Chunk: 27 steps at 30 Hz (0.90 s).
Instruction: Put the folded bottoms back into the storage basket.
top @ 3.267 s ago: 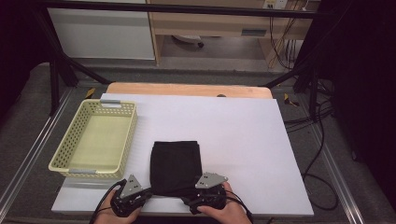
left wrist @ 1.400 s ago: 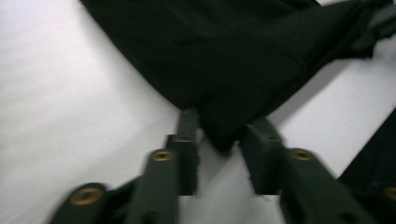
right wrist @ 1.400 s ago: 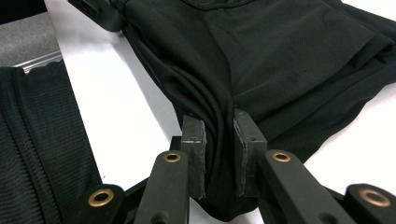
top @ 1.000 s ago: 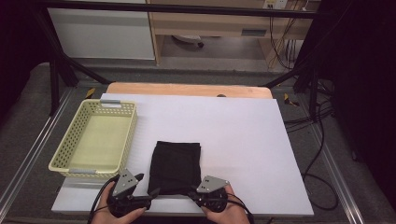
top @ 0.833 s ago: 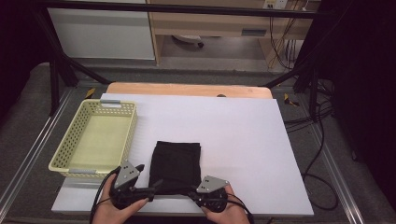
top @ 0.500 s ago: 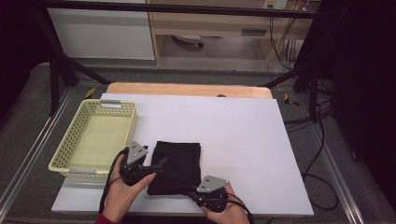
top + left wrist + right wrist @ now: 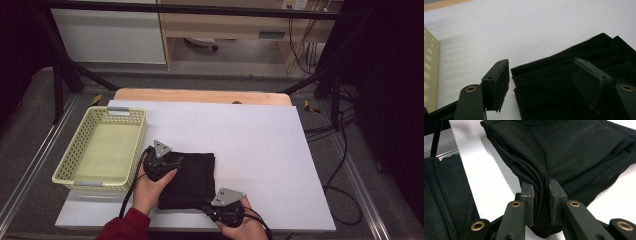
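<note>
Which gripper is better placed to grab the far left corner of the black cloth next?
Left. The left gripper is open astride that corner of the black cloth; the right gripper is shut on its near edge.

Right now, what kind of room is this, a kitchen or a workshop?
Probably a lab or workshop set up for recording. A white table stands inside a metal frame, loose cables trail over the floor, and a black cloth lies beside a yellow basket.
</note>
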Motion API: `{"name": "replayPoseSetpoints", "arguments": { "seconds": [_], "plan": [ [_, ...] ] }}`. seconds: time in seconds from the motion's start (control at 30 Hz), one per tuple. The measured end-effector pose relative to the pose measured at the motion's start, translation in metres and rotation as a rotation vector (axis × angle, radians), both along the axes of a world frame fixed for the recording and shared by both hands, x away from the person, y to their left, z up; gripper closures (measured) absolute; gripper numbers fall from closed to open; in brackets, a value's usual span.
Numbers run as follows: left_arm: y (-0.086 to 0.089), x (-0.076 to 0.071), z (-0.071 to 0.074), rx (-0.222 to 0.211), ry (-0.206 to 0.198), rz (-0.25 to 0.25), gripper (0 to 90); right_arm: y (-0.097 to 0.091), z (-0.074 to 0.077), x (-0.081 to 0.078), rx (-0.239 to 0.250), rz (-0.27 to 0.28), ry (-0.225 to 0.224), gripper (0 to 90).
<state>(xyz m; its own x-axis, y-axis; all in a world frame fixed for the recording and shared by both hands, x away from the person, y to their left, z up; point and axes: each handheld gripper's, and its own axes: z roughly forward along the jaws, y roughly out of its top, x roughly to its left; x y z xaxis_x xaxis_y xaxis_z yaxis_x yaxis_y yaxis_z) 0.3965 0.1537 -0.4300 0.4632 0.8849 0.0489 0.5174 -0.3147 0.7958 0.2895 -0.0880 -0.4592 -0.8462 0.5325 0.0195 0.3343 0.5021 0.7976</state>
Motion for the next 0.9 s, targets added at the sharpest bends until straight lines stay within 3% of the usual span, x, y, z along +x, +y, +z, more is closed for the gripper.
{"name": "replayPoseSetpoints", "arguments": {
  "seconds": [0.1, 0.3, 0.57, 0.7, 0.9],
  "plan": [
    [0.002, 0.003, -0.004, -0.002, 0.020, 0.007, 27.3, 0.000, 0.000, 0.000, 0.001, 0.001, 0.001, 77.1],
    [0.013, 0.011, -0.015, -0.065, 0.088, 0.038, 23.8, 0.000, 0.000, 0.000, -0.001, 0.001, -0.001, 77.1],
    [0.013, 0.017, -0.022, -0.071, 0.123, 0.034, 22.5, -0.001, 0.000, 0.000, 0.000, 0.000, 0.002, 77.0],
    [0.013, 0.019, -0.026, -0.110, 0.145, 0.027, 22.1, 0.000, 0.000, 0.000, 0.000, 0.001, 0.002, 77.0],
    [0.011, 0.019, -0.026, -0.133, 0.145, -0.002, 31.8, -0.001, -0.001, 0.001, 0.002, 0.001, 0.005, 76.9]
  ]
}}
